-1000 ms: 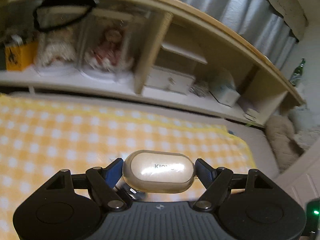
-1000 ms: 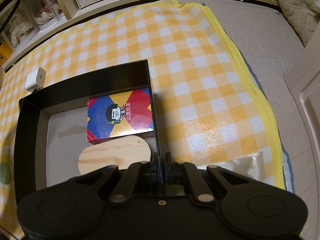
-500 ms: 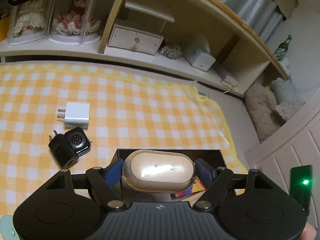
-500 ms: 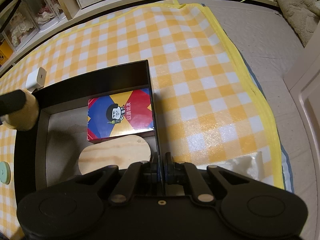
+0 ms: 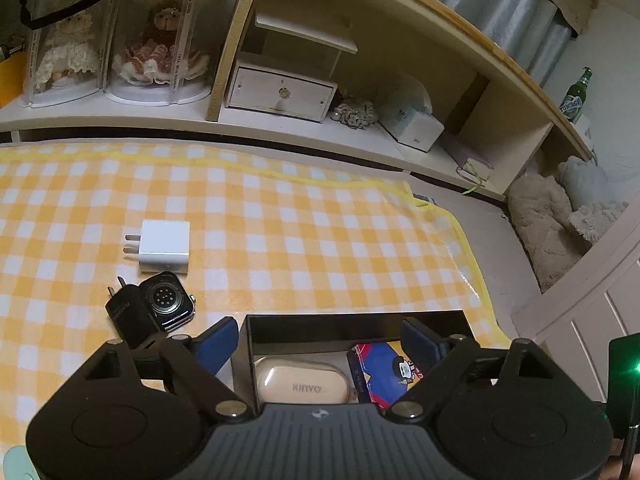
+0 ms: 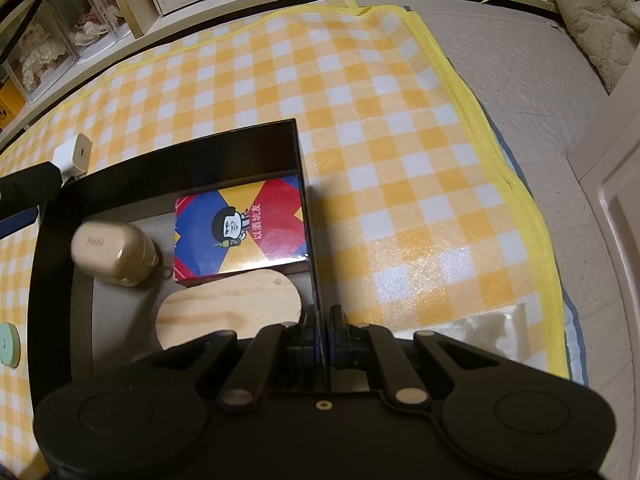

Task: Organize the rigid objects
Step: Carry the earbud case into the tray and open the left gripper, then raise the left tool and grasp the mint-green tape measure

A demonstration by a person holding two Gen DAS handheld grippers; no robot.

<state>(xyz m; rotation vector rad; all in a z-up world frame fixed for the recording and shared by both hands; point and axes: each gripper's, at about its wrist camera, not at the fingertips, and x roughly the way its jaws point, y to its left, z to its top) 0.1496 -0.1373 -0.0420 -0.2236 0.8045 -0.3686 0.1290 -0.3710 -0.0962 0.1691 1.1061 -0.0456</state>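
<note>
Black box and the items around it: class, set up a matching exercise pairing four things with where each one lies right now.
Things:
1. beige case
2. white charger
3. smartwatch
4. wooden piece

Places:
A. on the checked cloth, against the black plug
B. in the black box, nearest the right gripper
C. in the black box, left of the card pack
D. alone on the cloth, prongs pointing left

Pairs: 1-C, 2-D, 3-A, 4-B
</note>
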